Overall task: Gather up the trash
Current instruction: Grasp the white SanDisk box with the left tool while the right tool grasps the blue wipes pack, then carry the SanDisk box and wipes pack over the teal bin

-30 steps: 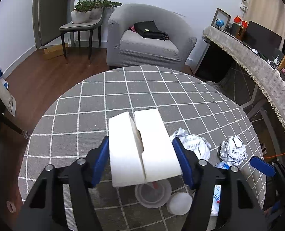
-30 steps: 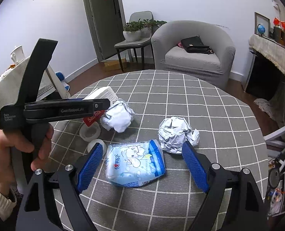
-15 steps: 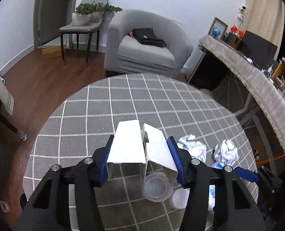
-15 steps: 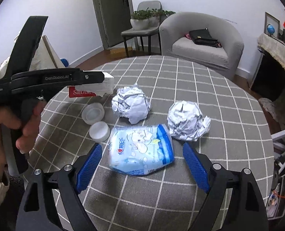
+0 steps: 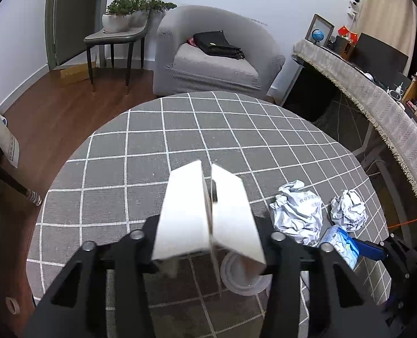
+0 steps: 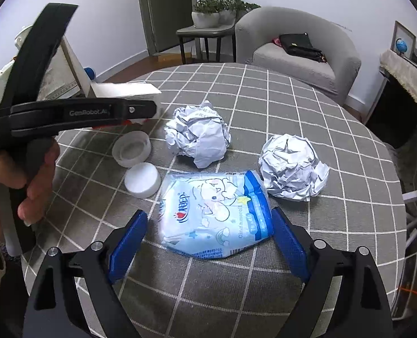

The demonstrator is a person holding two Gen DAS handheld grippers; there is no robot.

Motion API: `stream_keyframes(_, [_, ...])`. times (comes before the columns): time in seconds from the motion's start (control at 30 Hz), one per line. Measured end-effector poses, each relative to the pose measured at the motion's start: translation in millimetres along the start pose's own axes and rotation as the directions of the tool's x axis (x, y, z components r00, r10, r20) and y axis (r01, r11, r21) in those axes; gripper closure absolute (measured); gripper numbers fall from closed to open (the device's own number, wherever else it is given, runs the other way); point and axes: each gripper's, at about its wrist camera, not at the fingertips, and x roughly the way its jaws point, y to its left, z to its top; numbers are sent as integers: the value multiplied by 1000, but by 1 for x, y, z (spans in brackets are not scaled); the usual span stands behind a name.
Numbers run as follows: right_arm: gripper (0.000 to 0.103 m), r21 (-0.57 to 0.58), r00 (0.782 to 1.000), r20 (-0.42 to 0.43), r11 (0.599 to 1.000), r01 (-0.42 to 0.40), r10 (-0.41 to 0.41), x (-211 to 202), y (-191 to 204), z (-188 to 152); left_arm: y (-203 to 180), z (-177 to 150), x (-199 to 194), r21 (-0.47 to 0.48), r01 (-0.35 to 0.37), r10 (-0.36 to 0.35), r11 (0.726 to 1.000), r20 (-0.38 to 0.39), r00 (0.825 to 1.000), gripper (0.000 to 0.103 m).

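My left gripper [image 5: 208, 233] is shut on a white cardboard box [image 5: 205, 211] with its flaps open, held above the round table; it also shows in the right wrist view [image 6: 124, 90]. My right gripper [image 6: 208, 242] is open, its blue pads either side of a light blue tissue pack [image 6: 216, 219], low over it. Two crumpled paper balls [image 6: 198, 135] [image 6: 292, 163] lie beyond the pack. A clear plastic cup [image 6: 132, 152] and a white lid [image 6: 142, 180] lie at the left. The pack [image 5: 340, 245] and the balls [image 5: 298, 214] show in the left wrist view too.
The round table has a grey checked cloth [image 6: 292, 90]. A grey armchair [image 5: 216, 62] with a black bag stands behind it. A chair with plants [image 5: 118, 33] stands by the door. A long draped counter [image 5: 377, 107] runs along the right.
My left gripper squeezed the white box narrower and lifted it off the table. My right gripper moved forward and down, so the tissue pack now lies between its pads.
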Motion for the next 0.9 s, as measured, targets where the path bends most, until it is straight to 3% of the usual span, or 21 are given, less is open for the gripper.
stream_keyframes(0.33, [14,47,1000,14,999,-7,6,-3,-6,0,1,-1,-16,-4,39,-39,999,47,998,65])
stream_keyframes(0.53, [14,22,999,-3,999,50,-50,-2,-1,-4,2,-5,-30,-9,58,-57,998,58,997,65])
stream_keyframes(0.63, [29,24,997,8,997,75,-75,-5,6,-6,3,-11,-40,7,56,-57,998,60,997,65])
stream_keyframes(0.9, [34,81,994,45,992,98,-102,-19,13,-10,17,-28,-67,15,52,-53,999,68,996,65])
